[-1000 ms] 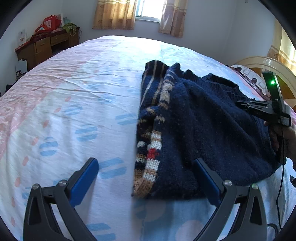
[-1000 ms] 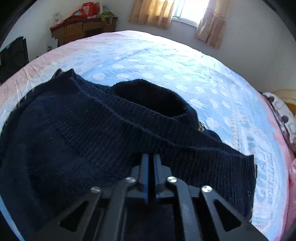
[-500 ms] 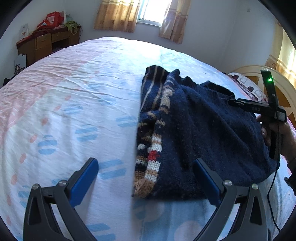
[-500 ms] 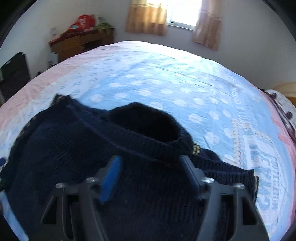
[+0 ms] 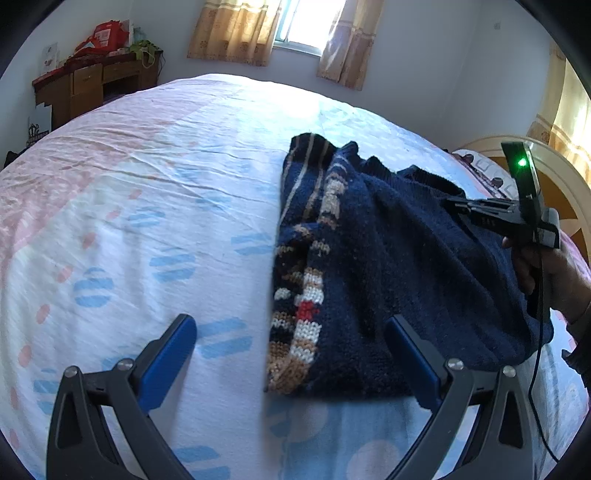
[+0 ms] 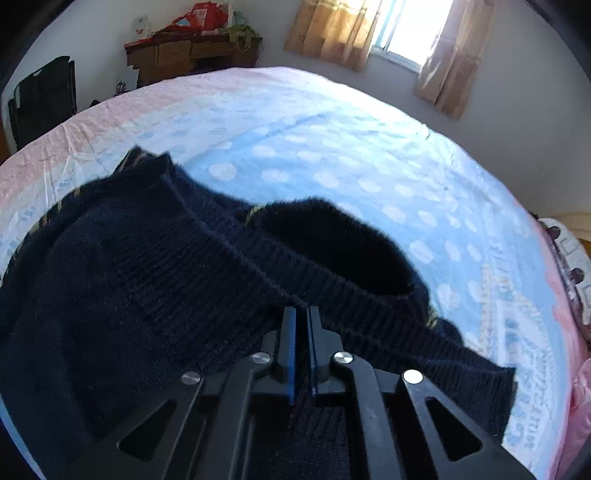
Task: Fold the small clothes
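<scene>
A navy knit sweater (image 5: pixel 388 258) with a tan, white and red patterned strip lies folded on the bed sheet (image 5: pixel 147 203). My left gripper (image 5: pixel 291 328) hovers open over its near patterned edge, one blue finger above the sheet and the other above the knit. My right gripper (image 6: pixel 302 310) is shut on the ribbed band just below the neck opening (image 6: pixel 332 243), with dark knit pinched between the pads. In the left wrist view the right gripper (image 5: pixel 452 202) reaches in from the right, held by a person's hand (image 5: pixel 546 269).
The sheet spreads wide to the left and far side of the sweater. A wooden desk (image 5: pixel 96 85) with clutter stands by the far wall, a curtained window (image 5: pixel 310 26) behind the bed. A rounded headboard (image 5: pixel 554 177) and a pillow (image 6: pixel 569 251) lie at the right.
My right gripper opened, moved forward toward the neck opening, and shut again on the ribbed band. The left gripper stayed open and in place.
</scene>
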A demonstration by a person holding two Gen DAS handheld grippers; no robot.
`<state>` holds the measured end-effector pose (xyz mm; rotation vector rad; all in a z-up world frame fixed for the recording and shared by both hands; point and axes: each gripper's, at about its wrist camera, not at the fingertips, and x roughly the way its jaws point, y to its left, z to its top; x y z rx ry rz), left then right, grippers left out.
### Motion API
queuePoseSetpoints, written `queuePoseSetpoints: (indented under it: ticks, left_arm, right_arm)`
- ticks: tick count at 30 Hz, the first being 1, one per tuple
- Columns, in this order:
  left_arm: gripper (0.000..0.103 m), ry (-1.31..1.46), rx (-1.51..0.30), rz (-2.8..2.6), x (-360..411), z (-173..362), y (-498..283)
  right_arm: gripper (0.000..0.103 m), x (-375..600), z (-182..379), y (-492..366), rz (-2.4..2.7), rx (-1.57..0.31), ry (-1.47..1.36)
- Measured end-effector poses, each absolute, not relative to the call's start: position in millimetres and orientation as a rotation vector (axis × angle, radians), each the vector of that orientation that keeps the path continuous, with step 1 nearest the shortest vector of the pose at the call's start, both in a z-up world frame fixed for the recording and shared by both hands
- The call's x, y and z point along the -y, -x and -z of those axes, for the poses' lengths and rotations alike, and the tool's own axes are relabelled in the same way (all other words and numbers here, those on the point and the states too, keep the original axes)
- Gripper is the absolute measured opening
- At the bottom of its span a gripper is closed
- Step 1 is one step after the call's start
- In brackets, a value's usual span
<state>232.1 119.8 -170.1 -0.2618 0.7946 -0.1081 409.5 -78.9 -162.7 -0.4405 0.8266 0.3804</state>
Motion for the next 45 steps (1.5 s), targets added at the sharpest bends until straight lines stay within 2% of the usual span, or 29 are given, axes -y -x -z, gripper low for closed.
queuePoseSetpoints:
  ticks: [5, 11, 13, 14, 15, 20, 25, 29, 36, 38, 39, 45]
  left_arm:
    - [0.103, 0.277, -0.792, 0.11, -120.4, 170.4, -232.9]
    - [0.103, 0.269, -0.792, 0.107, -118.5, 171.1, -233.7]
    - [0.103, 0.272, -0.792, 0.108, -119.1, 171.3, -233.4]
    - [0.103, 0.271, -0.792, 0.107, -119.0, 171.4, -233.5]
    - [0.103, 0.269, -0.792, 0.106, -119.1, 171.4, -233.5]
    - [0.103, 0.269, -0.793, 0.106, -119.3, 171.8, -233.4]
    - [0.103, 0.224, -0.812, 0.08, -114.7, 172.8, -235.8]
    - [0.103, 0.218, -0.822, 0.077, -114.0, 172.2, -237.5]
    - [0.103, 0.385, -0.817, 0.066, -149.1, 160.1, -230.4]
    - [0.103, 0.418, -0.832, 0.074, -160.3, 158.9, -230.2]
    - [0.103, 0.41, -0.838, 0.07, -165.5, 157.2, -230.2]
    - [0.103, 0.311, -0.808, 0.052, -202.6, 142.9, -226.4]
  right_arm:
    - [0.003, 77.9, 145.2, -421.3, -0.325, -0.774, 0.406]
    - [0.007, 77.4, 168.3, -434.3, -0.284, -0.813, 0.416]
    - [0.027, 85.6, 162.0, -429.0, -0.288, -0.814, 0.373]
    - [0.044, 90.8, 158.5, -426.2, -0.286, -0.813, 0.362]
    - [0.045, 100.1, 153.0, -420.5, -0.285, -0.805, 0.345]
    - [0.045, 151.9, 139.2, -399.2, -0.259, -0.81, 0.25]
    - [0.046, 196.2, 166.1, -400.0, -0.109, -0.896, 0.251]
    - [0.049, 210.5, 163.2, -402.4, -0.108, -0.897, 0.143]
    - [0.051, 173.8, 135.6, -351.2, -0.181, -0.831, 0.149]
    - [0.057, 147.9, 131.2, -325.3, -0.267, -0.812, 0.201]
    - [0.06, 131.9, 130.5, -311.1, -0.309, -0.796, 0.233]
    - [0.061, 42.6, 136.6, -244.5, -0.506, -0.71, 0.409]
